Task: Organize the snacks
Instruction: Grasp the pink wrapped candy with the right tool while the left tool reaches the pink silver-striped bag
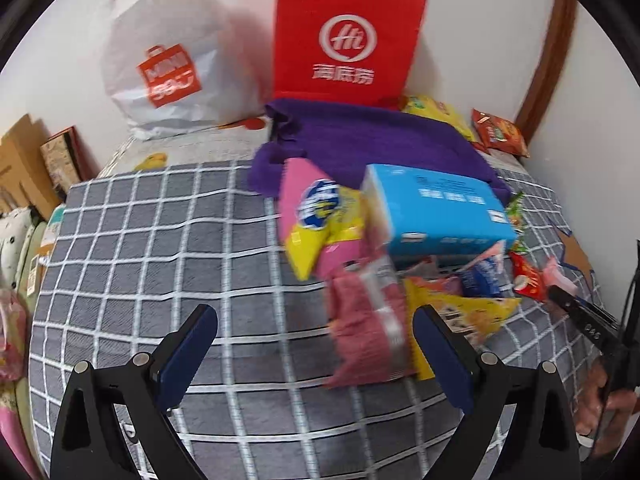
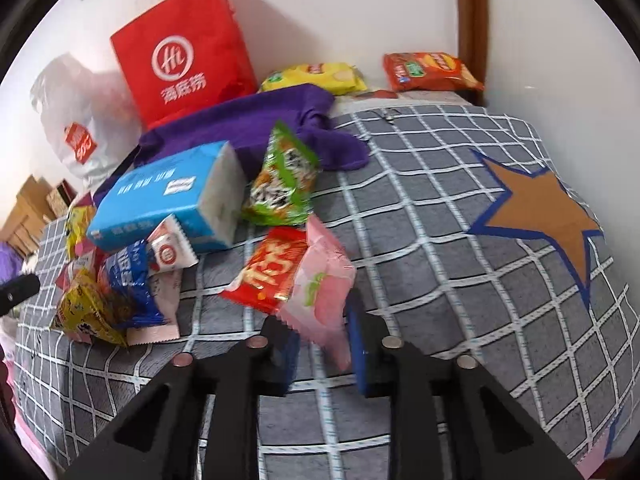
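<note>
Snacks lie in a loose heap on the grey checked cover point(image 2: 400, 184), most of them unsorted; a blue box point(image 2: 168, 204) sits tilted on top of the pile, with a green packet point(image 2: 284, 184) leaning at its end, a red packet point(image 2: 272, 268) below that, and blue point(image 2: 128, 284) and yellow point(image 2: 88, 312) packets tumbled at the near left; a purple cloth point(image 2: 256, 124) lies behind the heap, in front of a red bag point(image 2: 180, 52) and a white bag point(image 2: 76, 120) standing by the wall. Two chip bags, yellow point(image 2: 316, 76) and orange point(image 2: 428, 72), lie apart at the far edge, side by side; whether that counts as a sorted spot I cannot tell.

Right gripper point(image 2: 324, 340) is pinching a pink packet point(image 2: 324, 292) at its lower end, the blue pads pressed in on both sides; the packet overlaps the red one. Left gripper point(image 1: 316, 360) stands spread wide over the cover, nothing pressed between its pads; a blurred dark-pink packet point(image 1: 368, 328) lies just ahead of it, near its right finger.

Judging by this, the work has hardly begun; one packet is in hand, and nearly the whole heap is left to sort.
</note>
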The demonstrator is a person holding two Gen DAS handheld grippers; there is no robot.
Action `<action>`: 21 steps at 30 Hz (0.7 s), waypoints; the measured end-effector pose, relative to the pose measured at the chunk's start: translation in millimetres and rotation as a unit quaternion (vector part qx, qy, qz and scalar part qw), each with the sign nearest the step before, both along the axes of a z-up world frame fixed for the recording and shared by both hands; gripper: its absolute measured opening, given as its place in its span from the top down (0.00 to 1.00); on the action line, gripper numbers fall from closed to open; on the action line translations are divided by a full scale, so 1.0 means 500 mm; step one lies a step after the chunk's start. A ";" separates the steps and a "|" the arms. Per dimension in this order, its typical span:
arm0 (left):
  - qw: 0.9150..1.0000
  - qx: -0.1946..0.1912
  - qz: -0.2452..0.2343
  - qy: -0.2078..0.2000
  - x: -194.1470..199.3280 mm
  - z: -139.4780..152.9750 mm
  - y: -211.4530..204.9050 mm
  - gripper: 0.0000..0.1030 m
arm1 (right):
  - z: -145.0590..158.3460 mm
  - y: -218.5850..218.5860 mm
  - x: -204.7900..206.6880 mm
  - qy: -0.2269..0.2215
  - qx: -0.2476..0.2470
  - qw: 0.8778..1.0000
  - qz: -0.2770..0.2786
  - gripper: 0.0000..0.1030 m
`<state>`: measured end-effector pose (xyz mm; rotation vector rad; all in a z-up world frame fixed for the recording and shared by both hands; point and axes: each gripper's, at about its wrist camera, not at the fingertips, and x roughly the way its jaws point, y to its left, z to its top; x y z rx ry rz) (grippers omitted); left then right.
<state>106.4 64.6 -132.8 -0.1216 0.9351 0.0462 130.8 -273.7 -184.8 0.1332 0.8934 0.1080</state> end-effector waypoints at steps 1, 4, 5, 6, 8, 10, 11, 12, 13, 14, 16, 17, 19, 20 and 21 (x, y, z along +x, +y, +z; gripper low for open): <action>1.000 -0.005 0.005 0.002 -0.002 -0.004 0.009 0.05 | -0.003 -0.009 0.002 0.001 0.007 1.000 -0.002 0.80; 1.000 -0.019 0.013 0.011 -0.004 -0.015 0.028 0.05 | -0.011 -0.011 0.010 0.003 0.006 1.000 -0.003 0.79; 1.000 -0.023 0.014 0.014 -0.006 -0.018 0.030 0.05 | -0.013 -0.009 0.013 0.003 0.003 1.000 -0.003 0.79; 0.999 -0.026 0.013 0.017 -0.006 -0.022 0.032 0.05 | -0.015 -0.008 0.015 0.002 0.003 1.000 -0.004 0.77; 0.999 -0.032 0.010 0.023 -0.005 -0.029 0.031 0.05 | -0.020 -0.008 0.024 0.003 0.004 1.000 -0.003 0.72; 0.999 -0.041 0.003 0.028 -0.002 -0.035 0.025 0.05 | -0.023 -0.008 0.033 0.002 0.005 1.000 -0.006 0.70; 0.998 -0.046 -0.002 0.030 0.001 -0.037 0.022 0.05 | -0.025 -0.009 0.039 0.002 0.002 1.000 -0.007 0.70; 0.998 -0.050 -0.005 0.032 0.005 -0.040 0.018 0.05 | -0.026 -0.010 0.042 0.001 0.000 1.000 -0.008 0.70; 0.998 -0.050 -0.006 0.034 0.010 -0.044 0.014 0.05 | -0.027 -0.012 0.045 -0.003 -0.003 1.000 -0.009 0.73; 0.998 -0.043 -0.002 0.039 0.020 -0.049 0.010 0.05 | -0.027 -0.013 0.047 -0.007 -0.006 1.000 -0.009 0.77; 0.998 -0.039 0.001 0.047 0.036 -0.058 0.004 0.05 | -0.026 -0.018 0.047 -0.011 -0.012 1.000 -0.007 0.86; 0.998 -0.045 0.000 0.049 0.042 -0.061 0.002 0.05 | -0.025 -0.020 0.045 -0.014 -0.014 1.000 -0.005 0.86; 0.997 -0.058 -0.014 0.051 0.057 -0.065 -0.007 0.07 | -0.017 -0.026 0.034 -0.024 -0.019 1.000 0.000 0.86; 0.997 -0.053 -0.019 0.056 0.066 -0.070 -0.016 0.08 | -0.013 -0.027 0.028 -0.029 -0.022 0.999 0.002 0.86; 0.997 -0.048 -0.019 0.062 0.073 -0.074 -0.022 0.08 | -0.010 -0.028 0.023 -0.033 -0.024 0.999 0.004 0.86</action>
